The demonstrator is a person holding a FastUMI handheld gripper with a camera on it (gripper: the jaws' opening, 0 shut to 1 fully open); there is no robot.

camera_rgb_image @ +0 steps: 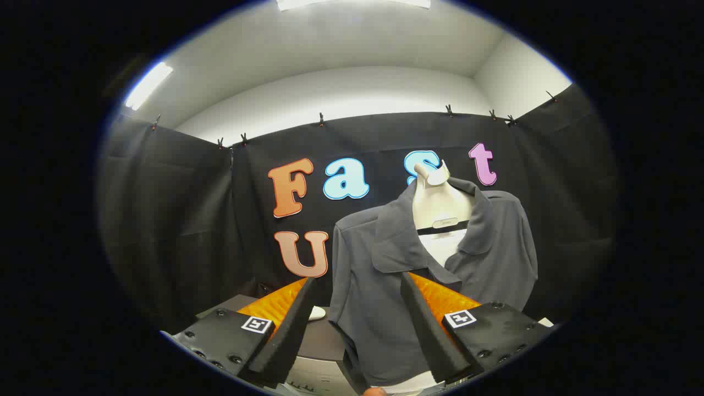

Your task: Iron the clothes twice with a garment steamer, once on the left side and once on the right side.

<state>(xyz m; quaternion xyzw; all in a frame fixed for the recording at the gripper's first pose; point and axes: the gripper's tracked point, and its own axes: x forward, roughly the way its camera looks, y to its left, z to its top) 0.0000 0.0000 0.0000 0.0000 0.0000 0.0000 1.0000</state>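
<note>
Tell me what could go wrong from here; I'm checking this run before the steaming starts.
1. The gripper is open with nothing between its fingers, so the ironing may stall until a steamer is picked up.
2. The grey polo shirt hangs loose on the mannequin bust, just beyond the fingers; a push could snag its collar or tip the bust.

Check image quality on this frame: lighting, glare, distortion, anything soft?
Gripper view: the ceiling lights are blown out while the booth wall is dark; strong fisheye bends the wall's top edge. The grey shirt on the mannequin is evenly lit and sharp, with no glare. The tongs stand open with nothing between them, the shirt just beyond, and their near ends look slightly soft.
</note>
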